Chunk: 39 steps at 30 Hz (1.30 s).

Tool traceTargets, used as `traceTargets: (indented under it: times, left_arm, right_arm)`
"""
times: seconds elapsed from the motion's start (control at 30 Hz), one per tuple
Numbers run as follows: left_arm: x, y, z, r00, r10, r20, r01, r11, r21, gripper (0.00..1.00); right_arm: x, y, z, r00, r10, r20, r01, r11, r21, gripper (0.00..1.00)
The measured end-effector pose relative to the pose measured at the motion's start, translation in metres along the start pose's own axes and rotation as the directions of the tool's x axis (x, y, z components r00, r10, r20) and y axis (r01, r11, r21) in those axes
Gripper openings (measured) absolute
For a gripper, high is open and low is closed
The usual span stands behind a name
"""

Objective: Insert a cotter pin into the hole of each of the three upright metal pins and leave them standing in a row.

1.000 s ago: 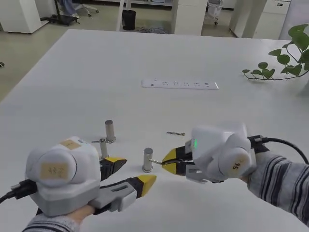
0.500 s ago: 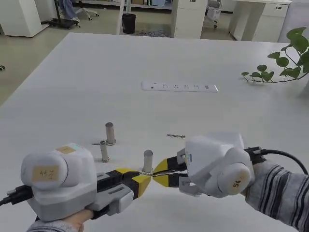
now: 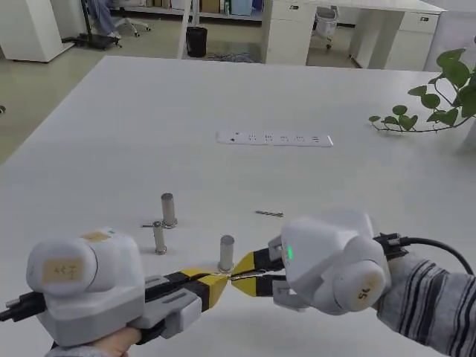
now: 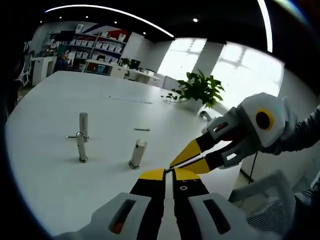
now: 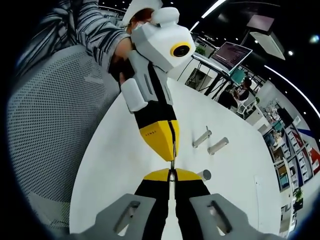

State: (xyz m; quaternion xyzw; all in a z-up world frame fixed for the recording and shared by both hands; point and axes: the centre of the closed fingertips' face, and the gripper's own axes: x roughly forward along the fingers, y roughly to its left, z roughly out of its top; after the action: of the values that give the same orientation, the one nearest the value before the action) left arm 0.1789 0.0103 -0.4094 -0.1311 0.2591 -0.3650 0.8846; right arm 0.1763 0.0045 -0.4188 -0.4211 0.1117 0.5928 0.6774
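Two grippers sat tip to tip near tabletop's [image 3: 335, 193] near edge: left gripper [image 3: 210, 282] and right gripper [image 3: 247, 271], jaws of each pressed together, pinching opposite ends of cotter pin [image 3: 229, 277]. Cotter pin's long axis ran along near edge. Bare metal pin [image 3: 227, 253] stood upright just beyond, toward far edge; likely next target.
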Motion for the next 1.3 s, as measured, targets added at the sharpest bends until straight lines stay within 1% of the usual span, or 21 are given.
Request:
traceTargets:
  times: [0.07,0.13,0.4,0.57,0.97,1.2,1.27,1.3]
  left_arm:
    - [0.0001,-0.0025,0.0002,0.9999,-0.014,0.005,0.014,1.000,-0.026,0.00]
    - [-0.0004,-0.0020,-0.0001,0.9999,-0.011,0.005,0.011,1.000,-0.018,0.00]
    - [-0.0016,-0.0035,0.0013,0.9997,-0.017,0.017,0.018,0.999,-0.028,0.00]
    - [-0.0011,-0.0042,0.0020,0.9996,-0.015,0.023,0.015,1.000,-0.009,0.00]
    - [-0.0022,-0.0009,0.0040,0.9992,-0.004,0.039,0.005,1.000,-0.021,0.00]
    - [-0.0029,0.0002,0.0052,0.9986,-0.005,0.052,0.006,1.000,-0.030,0.01]
    - [-0.0029,-0.0015,0.0051,0.9984,-0.019,0.054,0.020,0.999,-0.032,0.00]
    - [-0.0029,-0.0014,0.0051,0.9984,-0.016,0.054,0.017,0.999,-0.029,0.00]
  right_arm:
    - [0.0000,-0.0007,0.0005,1.0000,-0.004,-0.001,0.004,1.000,0.003,0.00]
    - [-0.0002,-0.0008,0.0012,1.0000,-0.005,-0.001,0.005,1.000,0.002,0.00]
    - [-0.0024,-0.0018,0.0024,0.9999,-0.015,-0.001,0.015,1.000,-0.005,0.00]
    - [-0.0025,-0.0026,0.0018,0.9998,-0.021,-0.002,0.021,1.000,-0.005,0.00]
    - [-0.0019,-0.0026,0.0032,0.9998,-0.021,0.004,0.021,1.000,-0.007,0.00]
    - [-0.0018,-0.0015,0.0047,0.9998,-0.019,0.007,0.019,1.000,-0.007,0.00]
    - [-0.0017,-0.0012,0.0052,0.9998,-0.019,0.008,0.019,1.000,-0.006,0.00]
    - [-0.0017,-0.0008,0.0052,0.9998,-0.017,0.007,0.018,1.000,-0.004,0.00]
